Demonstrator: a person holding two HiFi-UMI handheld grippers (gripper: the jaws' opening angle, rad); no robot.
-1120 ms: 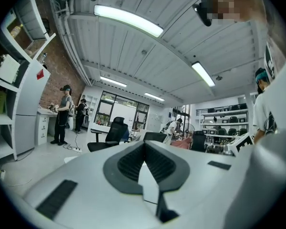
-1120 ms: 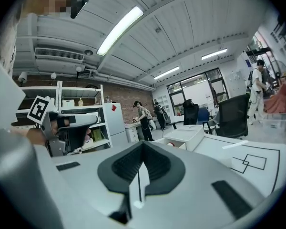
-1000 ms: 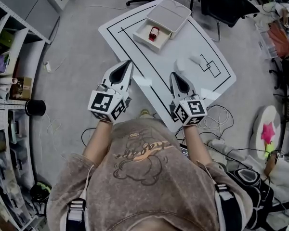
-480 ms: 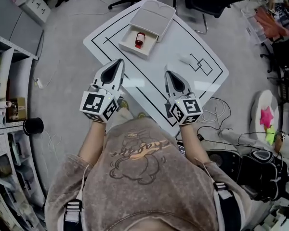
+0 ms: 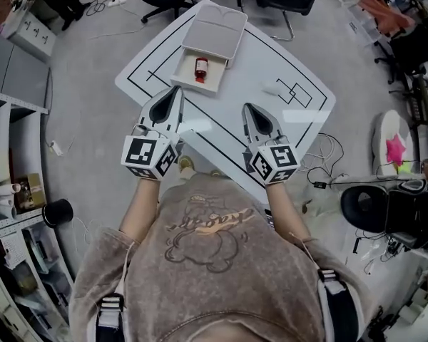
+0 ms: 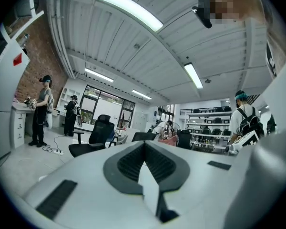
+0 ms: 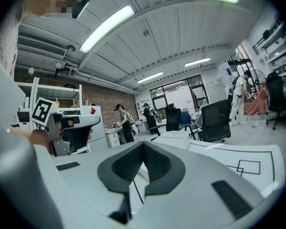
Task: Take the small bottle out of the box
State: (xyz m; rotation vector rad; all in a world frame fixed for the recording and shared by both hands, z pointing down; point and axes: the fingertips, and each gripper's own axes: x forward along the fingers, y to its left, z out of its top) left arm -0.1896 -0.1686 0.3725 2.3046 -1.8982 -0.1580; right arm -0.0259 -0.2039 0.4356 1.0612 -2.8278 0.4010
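1. Head view: a person (image 5: 207, 262) stands at the near edge of a white table (image 5: 292, 70) marked with black lines, with a gripper in each hand, both pointing across the tabletop
2. The box (image 5: 192, 85) sits on the far left part of the table; its tray is slid out toward the person from a flat sleeve (image 5: 215, 30)
3. The bottle (image 5: 200, 68), small and red, lies in the open tray, and neither gripper touches it
4. The left gripper (image 5: 176, 91) is held over the table's left side, its tips close to the tray's near corner in this view
5. Left gripper view: the jaws are pressed together with nothing between them; past the tips (image 6: 144, 144) are an office chair (image 6: 99, 128) and people (image 6: 40, 109) standing in the room
6. The right gripper (image 5: 247, 107) is over the middle of the table, to the right of the box and well apart from it
7. Right gripper view: its jaws also meet at the tips (image 7: 143, 144) and hold nothing; the box (image 7: 174, 137) shows beyond them, and the left gripper (image 7: 69, 128) stands at the picture's left side
8. A small white object (image 5: 274, 87) lies on the table right of the box; what it is cannot be made out
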